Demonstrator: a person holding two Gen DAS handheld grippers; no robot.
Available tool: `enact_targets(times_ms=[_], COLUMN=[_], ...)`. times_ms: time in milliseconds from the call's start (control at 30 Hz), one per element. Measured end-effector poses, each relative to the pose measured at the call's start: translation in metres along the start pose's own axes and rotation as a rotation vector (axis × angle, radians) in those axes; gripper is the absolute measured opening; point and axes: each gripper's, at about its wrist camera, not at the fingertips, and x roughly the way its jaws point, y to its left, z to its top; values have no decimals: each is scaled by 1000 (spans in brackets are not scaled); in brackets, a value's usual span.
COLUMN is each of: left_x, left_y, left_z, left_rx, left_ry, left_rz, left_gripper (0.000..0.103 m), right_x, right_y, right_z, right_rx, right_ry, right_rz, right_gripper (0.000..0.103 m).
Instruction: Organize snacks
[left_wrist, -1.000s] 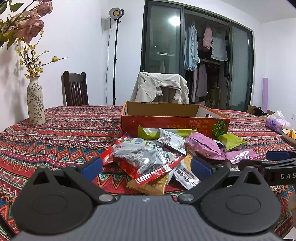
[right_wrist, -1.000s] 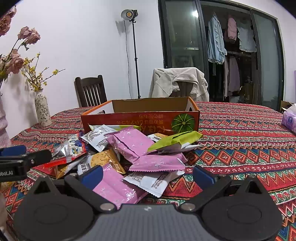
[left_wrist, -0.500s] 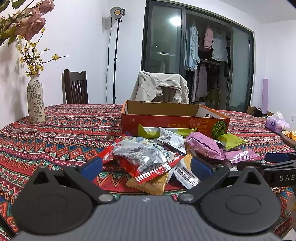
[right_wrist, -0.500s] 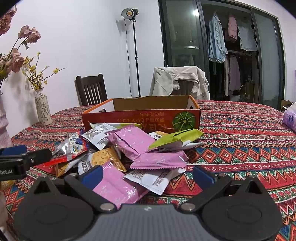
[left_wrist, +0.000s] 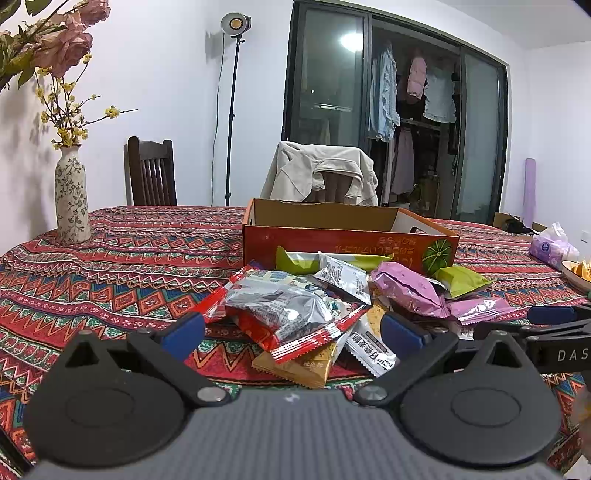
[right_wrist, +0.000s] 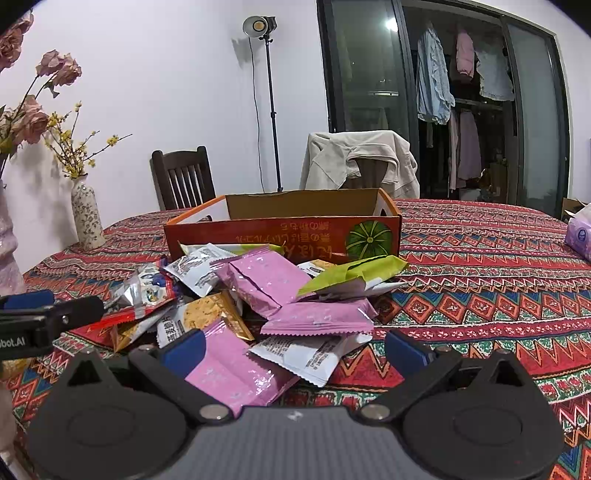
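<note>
Your right gripper (right_wrist: 293, 345) held low over the patterned tablecloth (right_wrist: 480, 295), jaws spread wide, a pink packet (right_wrist: 236, 369) lying between them, more snack packets (right_wrist: 280, 295) heaped just ahead, orange cardboard box (right_wrist: 284, 236) behind the heap, your left gripper (right_wrist: 44, 310) at the left edge.

Before me stands a table (left_wrist: 147, 266) under a red zigzag-patterned cloth. Directly on it, an open orange cardboard box (left_wrist: 347, 243) sits behind a heap of snack packets (left_wrist: 332, 306) that touches its front wall. A flowered vase (left_wrist: 71, 203) stands at my far left, and a purple tissue pack (left_wrist: 552, 245) lies at the right edge beside a bowl (left_wrist: 576, 271).
</note>
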Motion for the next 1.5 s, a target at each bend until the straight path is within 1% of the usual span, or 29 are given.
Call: enact_targets(times_ms=[1100,1333,1500], left_x=[0,0,1], left_y=[3,5,9], left_z=[-4,-2,-1], left_rx=[-6,-21,-34], left_ry=[6,14,24], left_rz=[-2,5,10], left_gripper=[103,103,103], right_x=[-1,2,7], right_y=[5,11,14], right_z=[-1,1,1], right_rx=[-6,-23,-27], right_ry=[6,20,52], right_rz=[5,22,47], right_gripper=[103,103,103])
